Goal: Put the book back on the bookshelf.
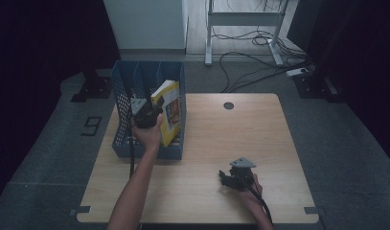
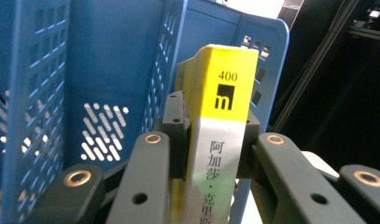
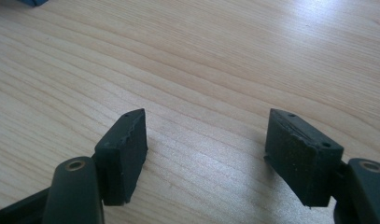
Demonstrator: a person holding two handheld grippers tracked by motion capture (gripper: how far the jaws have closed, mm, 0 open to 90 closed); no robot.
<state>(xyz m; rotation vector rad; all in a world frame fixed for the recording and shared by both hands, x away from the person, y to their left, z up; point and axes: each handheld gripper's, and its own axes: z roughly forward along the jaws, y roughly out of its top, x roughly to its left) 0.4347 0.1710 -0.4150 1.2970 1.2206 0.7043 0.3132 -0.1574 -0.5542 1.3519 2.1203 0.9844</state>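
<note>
A yellow-and-white book [image 1: 169, 111] stands tilted in the rightmost slot of a blue mesh file rack [image 1: 121, 124] at the table's left. My left gripper [image 1: 149, 115] is shut on its spine; in the left gripper view both pads press the book [image 2: 220, 140] from either side, with the blue file rack [image 2: 108, 70] behind it. My right gripper [image 1: 227, 179] rests low over the bare wood near the front right, jaws open. In the right gripper view the right gripper [image 3: 206, 140] holds nothing between its wide-apart pads [image 3: 124, 149].
The wooden table [image 1: 207, 143] has a round cable hole [image 1: 228, 105] at its far edge. Beyond the table, cables lie on the grey floor by a white desk frame [image 1: 243, 21]. Dark curtains stand at both sides.
</note>
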